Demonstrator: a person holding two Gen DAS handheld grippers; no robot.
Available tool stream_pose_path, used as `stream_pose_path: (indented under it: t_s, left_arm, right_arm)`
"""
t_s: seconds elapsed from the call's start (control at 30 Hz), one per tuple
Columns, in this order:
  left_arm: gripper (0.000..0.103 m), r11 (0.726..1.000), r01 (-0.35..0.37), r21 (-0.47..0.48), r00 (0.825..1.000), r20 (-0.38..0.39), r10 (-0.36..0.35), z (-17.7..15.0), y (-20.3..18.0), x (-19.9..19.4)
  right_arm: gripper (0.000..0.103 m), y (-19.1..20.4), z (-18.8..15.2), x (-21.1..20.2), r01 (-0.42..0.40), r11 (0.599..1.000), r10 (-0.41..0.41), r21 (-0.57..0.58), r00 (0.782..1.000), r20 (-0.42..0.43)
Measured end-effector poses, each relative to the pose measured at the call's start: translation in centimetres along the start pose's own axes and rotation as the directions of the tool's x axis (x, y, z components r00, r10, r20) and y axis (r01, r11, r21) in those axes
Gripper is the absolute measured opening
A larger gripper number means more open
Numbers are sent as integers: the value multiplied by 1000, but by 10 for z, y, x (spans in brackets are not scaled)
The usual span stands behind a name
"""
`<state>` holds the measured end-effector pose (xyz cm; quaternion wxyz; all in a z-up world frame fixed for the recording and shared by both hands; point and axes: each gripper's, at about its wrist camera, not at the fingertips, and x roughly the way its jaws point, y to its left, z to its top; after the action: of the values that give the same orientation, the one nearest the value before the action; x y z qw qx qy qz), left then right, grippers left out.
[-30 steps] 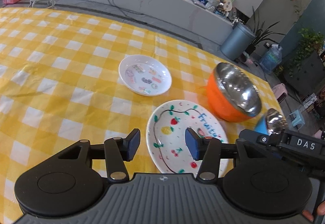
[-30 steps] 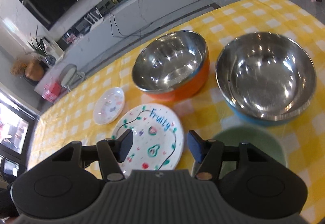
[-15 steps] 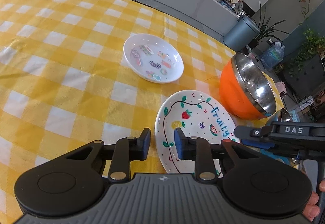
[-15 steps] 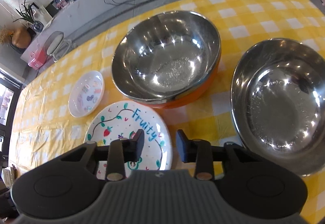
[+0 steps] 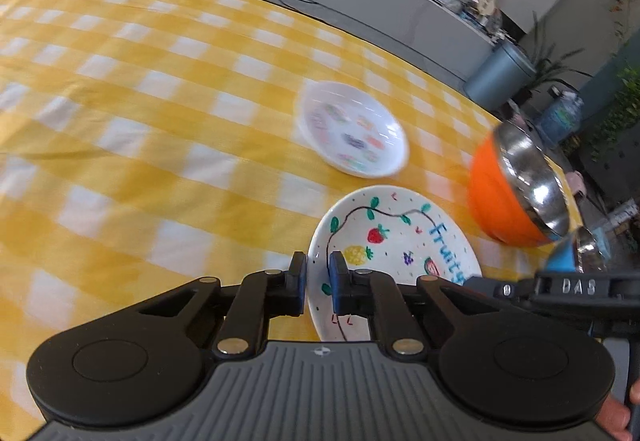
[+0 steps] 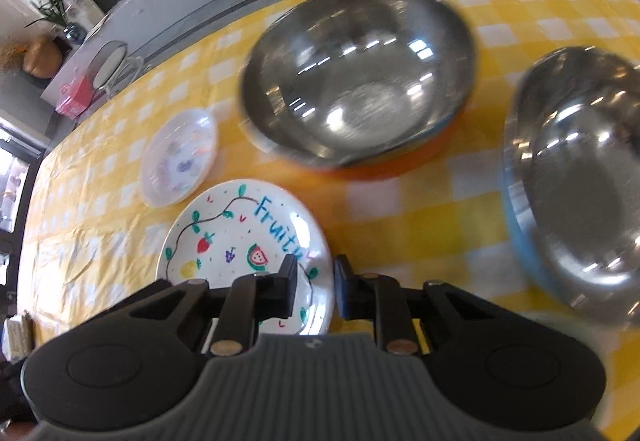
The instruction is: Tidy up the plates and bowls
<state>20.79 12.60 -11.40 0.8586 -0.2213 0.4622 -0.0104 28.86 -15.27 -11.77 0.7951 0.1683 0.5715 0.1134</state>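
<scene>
Yellow-checked tabletop (image 5: 168, 169). White round "Fruity" painted plate (image 5: 384, 237) lies between both grippers: left gripper (image 5: 318, 277) at its 9 o'clock rim, right gripper (image 6: 316, 285) at 3 o'clock; jaws closing astride rims, contact unclear.

Round white plate (image 5: 394, 241) painted with fruit and a vine: "Fruity" in blue hand lettering
Black bar of the other handheld gripper (image 5: 576, 287), at the right edge of the left wrist view: "DAS" in raised letters
</scene>
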Motion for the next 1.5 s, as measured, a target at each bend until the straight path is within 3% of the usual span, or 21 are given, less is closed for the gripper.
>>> stream_pose_path:
  t_s: [0.17, 0.53, 0.77, 0.97, 1.5]
  left_arm:
    - [13, 999, -34, -15, 999, 12, 34, -1, 21, -13]
    - [24, 998, 31, -55, 999, 37, -29, -8, 31, -15]
    - [19, 998, 34, -52, 998, 58, -31, -9, 30, -14]
    - [13, 998, 13, -65, 997, 83, -8, -9, 32, -19]
    - [13, 996, 44, -72, 987, 159, -32, -9, 23, -60]
  right_arm:
    - [19, 15, -19, 6, -63, 998, 63, 17, 998, 1]
    - [23, 2, -57, -3, -153, 987, 147, 45, 982, 116]
    - [23, 1, -66, -1, -183, 982, 172, 50, 971, 169]
    - [8, -3, -69, -3, -188, 980, 174, 60, 968, 183]
    - [8, 8, -73, -33, -219, 975, 207, 37, 956, 207]
